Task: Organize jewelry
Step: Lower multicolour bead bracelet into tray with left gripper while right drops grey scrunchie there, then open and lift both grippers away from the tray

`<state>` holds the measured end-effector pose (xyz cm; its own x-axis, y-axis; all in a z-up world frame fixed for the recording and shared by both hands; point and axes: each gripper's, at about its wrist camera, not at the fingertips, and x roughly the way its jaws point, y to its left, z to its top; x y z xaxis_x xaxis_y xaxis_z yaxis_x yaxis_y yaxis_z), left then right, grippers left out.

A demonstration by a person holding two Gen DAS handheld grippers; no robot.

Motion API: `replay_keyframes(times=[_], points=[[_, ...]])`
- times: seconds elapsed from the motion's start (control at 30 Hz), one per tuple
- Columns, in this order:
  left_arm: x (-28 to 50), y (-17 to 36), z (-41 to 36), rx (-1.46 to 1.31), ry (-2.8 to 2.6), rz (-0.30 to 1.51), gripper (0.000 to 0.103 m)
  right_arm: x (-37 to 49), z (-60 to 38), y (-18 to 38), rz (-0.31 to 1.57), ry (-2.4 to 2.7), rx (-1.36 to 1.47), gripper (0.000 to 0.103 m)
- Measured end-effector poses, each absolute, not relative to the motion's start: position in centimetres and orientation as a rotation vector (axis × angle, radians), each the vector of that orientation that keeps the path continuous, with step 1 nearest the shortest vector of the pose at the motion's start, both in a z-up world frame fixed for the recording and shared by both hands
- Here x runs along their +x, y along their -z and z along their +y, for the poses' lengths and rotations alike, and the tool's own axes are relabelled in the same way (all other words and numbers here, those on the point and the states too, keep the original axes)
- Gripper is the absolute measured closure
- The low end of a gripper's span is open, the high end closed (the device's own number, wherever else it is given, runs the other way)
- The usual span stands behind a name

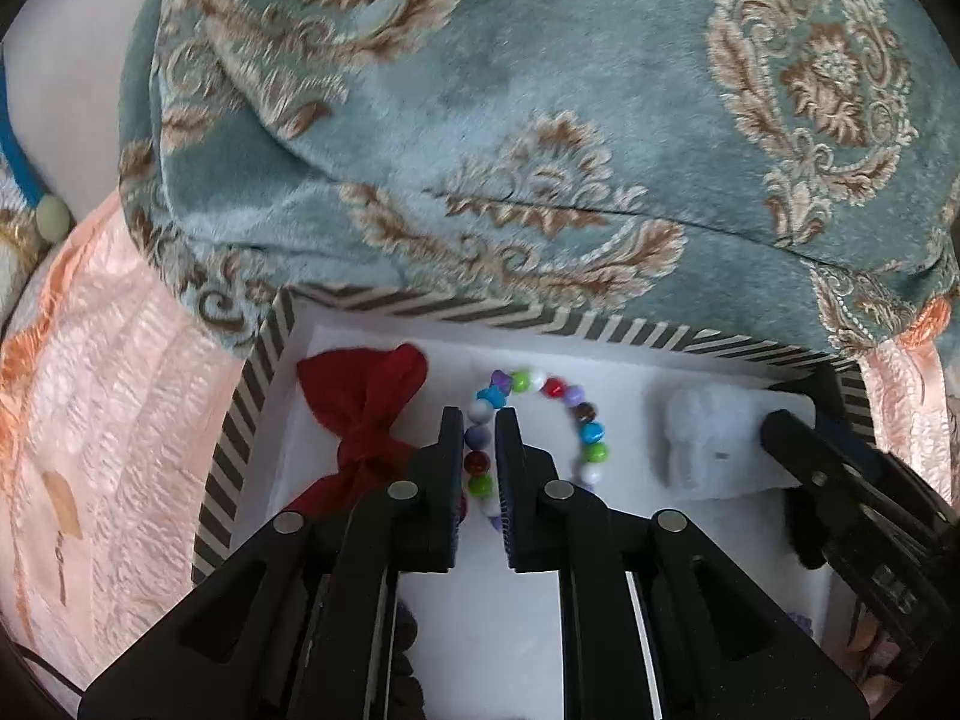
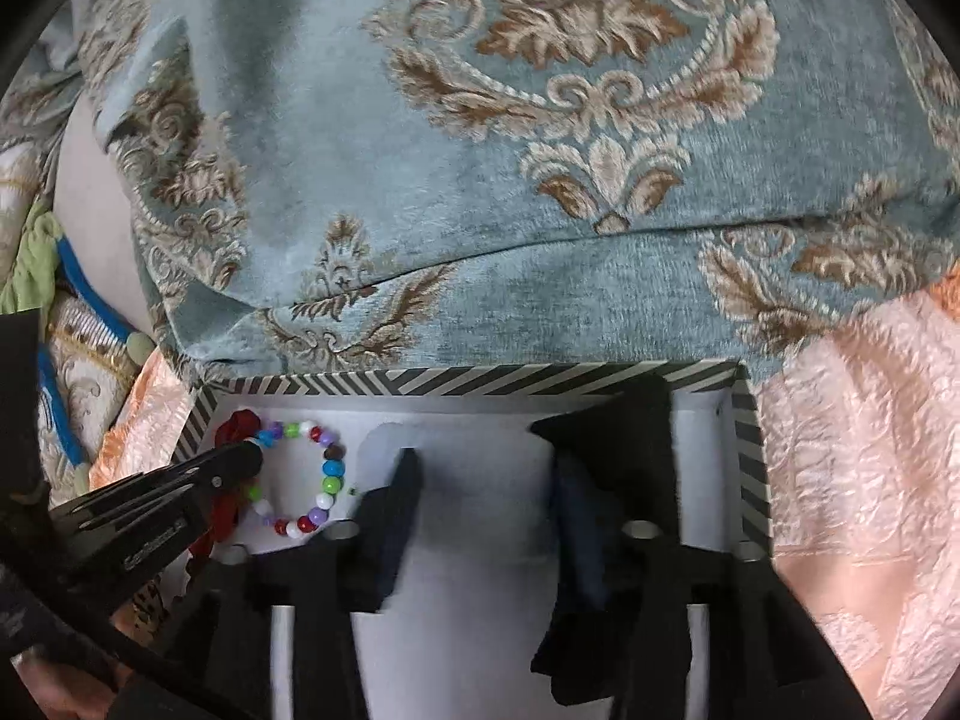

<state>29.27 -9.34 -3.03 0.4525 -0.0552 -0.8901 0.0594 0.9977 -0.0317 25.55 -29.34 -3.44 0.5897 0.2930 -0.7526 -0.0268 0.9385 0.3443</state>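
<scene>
The left tongs [image 1: 480,420] stand slightly parted astride the bead bracelet [image 1: 537,420], which lies in the striped box [image 1: 420,300] beside a red bow [image 1: 366,414]. The right tongs [image 2: 486,474] gape empty, seemingly having released. The placing step looks done; next, withdraw cleanly.

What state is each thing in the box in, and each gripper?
Striped box: open, lidless.
Beaded bracelet: lying flat, one side between left gripper fingers.
Red bow: lying flat, untouched.
White card: lying flat.
Right gripper: open, empty.
</scene>
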Motion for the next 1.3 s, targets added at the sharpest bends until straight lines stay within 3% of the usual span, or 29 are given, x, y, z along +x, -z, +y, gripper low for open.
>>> replay_keyframes(times=[0.07, 0.17, 0.6, 0.77, 1.3], points=[[29.0, 3.0, -8.9, -0.025, 0.078, 1.104, 0.072, 25.1, -29.5, 3.0, 0.922, -0.193, 0.303, 0.056], [28.1, 2.4, -8.5, -0.037, 0.086, 1.09, 0.066, 24.1, -29.9, 2.3, 0.924, -0.208, 0.312, 0.056], [21.4, -1.1, -9.1, 0.046, 0.069, 1.039, 0.065, 17.3, -29.1, -1.1, 0.924, -0.241, 0.267, 0.055], [18.4, -2.6, -8.8, 0.069, 0.051, 1.0, 0.065, 14.0, -28.7, -2.7, 0.901, -0.251, 0.245, 0.041], [7.5, -4.6, -7.3, 0.064, 0.006, 0.923, 0.064, 3.9, -27.0, -3.7, 0.871, -0.264, 0.239, 0.04]])
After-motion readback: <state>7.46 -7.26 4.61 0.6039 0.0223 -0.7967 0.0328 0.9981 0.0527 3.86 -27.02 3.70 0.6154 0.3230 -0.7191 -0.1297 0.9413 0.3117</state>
